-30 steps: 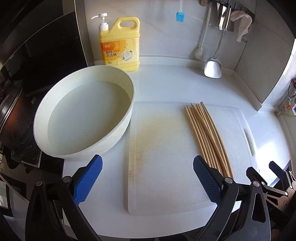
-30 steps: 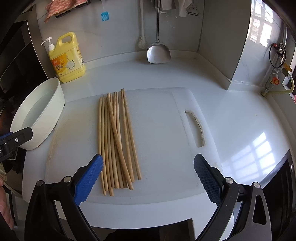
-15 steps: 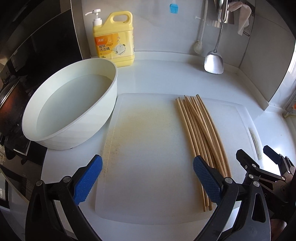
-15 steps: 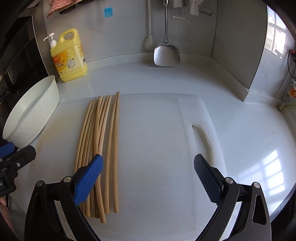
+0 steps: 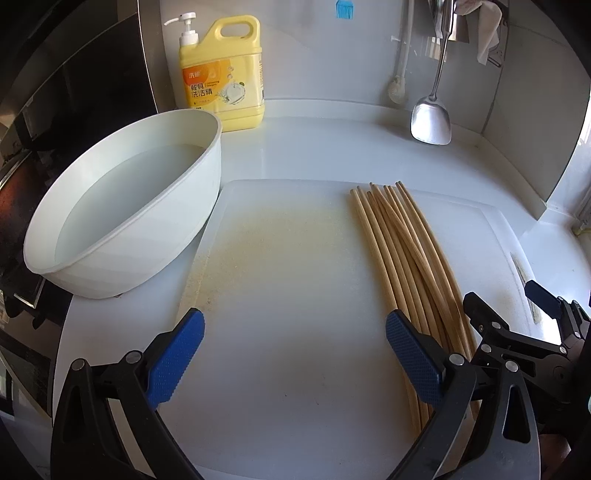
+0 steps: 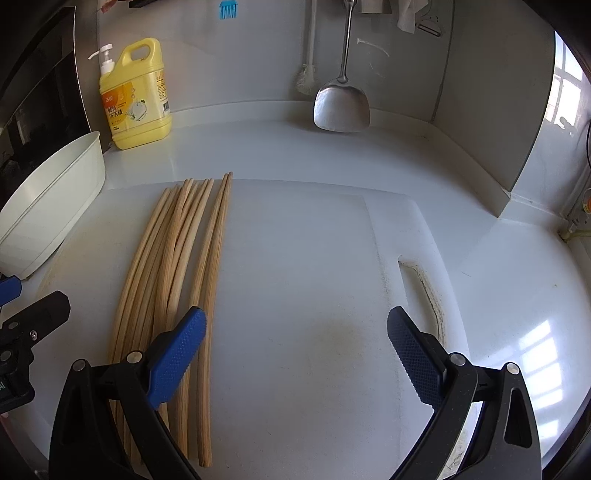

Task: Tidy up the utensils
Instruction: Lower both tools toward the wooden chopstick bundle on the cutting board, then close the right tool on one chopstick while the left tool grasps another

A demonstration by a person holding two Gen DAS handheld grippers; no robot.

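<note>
Left gripper (image 5: 295,356): black frame, blue ribbed pads, jaws spread wide, nothing between them. It hovers over the near middle of the cutting board (image 5: 295,258). Its right pad (image 5: 413,360) overlaps the near ends of the chopsticks (image 5: 402,251) in view; whether it touches them cannot be told.

Right gripper (image 6: 295,358): same build, jaws spread wide, holding nothing. It hovers over the near part of the board, with its left pad (image 6: 177,360) overlapping the right side of the chopstick bundle. Contact cannot be told.

Chopsticks: a loose bundle of plain wooden sticks lying flat on the board, running near to far, a few crossing one another. In the left wrist view they lie on the right half of the board, to the right of the left gripper's gap. In the right wrist view they lie to the left of the right gripper's gap.

Cutting board: white, stained yellowish toward its left half, with a handle slot (image 6: 424,291) at its right end.

Basin (image 5: 122,218): white, holding water, left of the board and touching its far left corner.

Detergent bottle (image 5: 221,74): yellow, with a pump top, standing at the far wall behind the basin.

Metal spatula (image 6: 341,99): hanging at the far wall, its blade close to the counter (image 6: 498,277).

Blue brush (image 6: 228,9): on the wall, far left of the spatula.
</note>
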